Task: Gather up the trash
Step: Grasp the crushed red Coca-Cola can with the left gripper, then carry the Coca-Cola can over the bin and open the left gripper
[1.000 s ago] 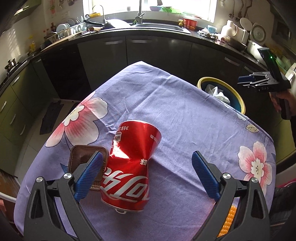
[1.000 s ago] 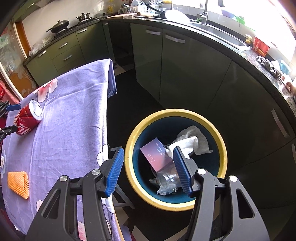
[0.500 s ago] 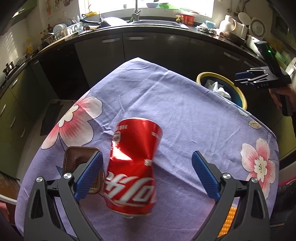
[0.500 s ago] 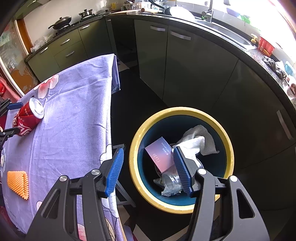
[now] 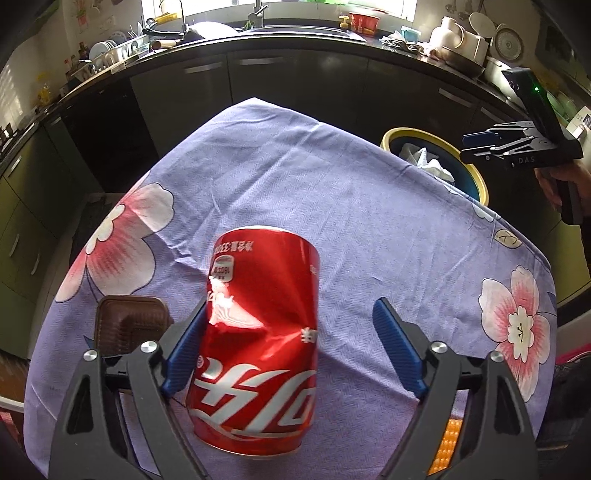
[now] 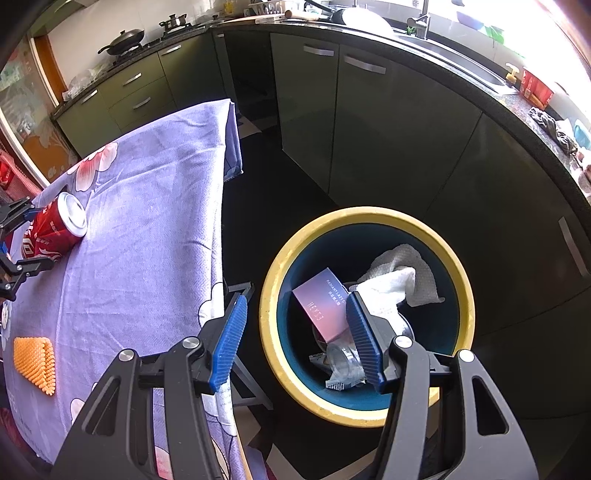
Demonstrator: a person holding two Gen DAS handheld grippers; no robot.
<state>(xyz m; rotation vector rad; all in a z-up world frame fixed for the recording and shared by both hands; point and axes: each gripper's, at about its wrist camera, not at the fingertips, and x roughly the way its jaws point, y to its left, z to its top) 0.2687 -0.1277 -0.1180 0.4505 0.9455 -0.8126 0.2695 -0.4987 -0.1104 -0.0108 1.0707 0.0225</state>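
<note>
Left wrist view: left gripper, closing around the dented can off-centre with nothing yet gripped, may nudge it rolling away

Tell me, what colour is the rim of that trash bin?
Yellow, around a dark blue inside; the trash bin shows best in the right wrist view.

One dented red can, one brown tray, one orange scrubber, one yellow-rimmed bin

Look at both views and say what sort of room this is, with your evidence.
Most likely a home kitchen: a sink under a window, a wok on the stove, and cabinets running under a dark counter.
</note>
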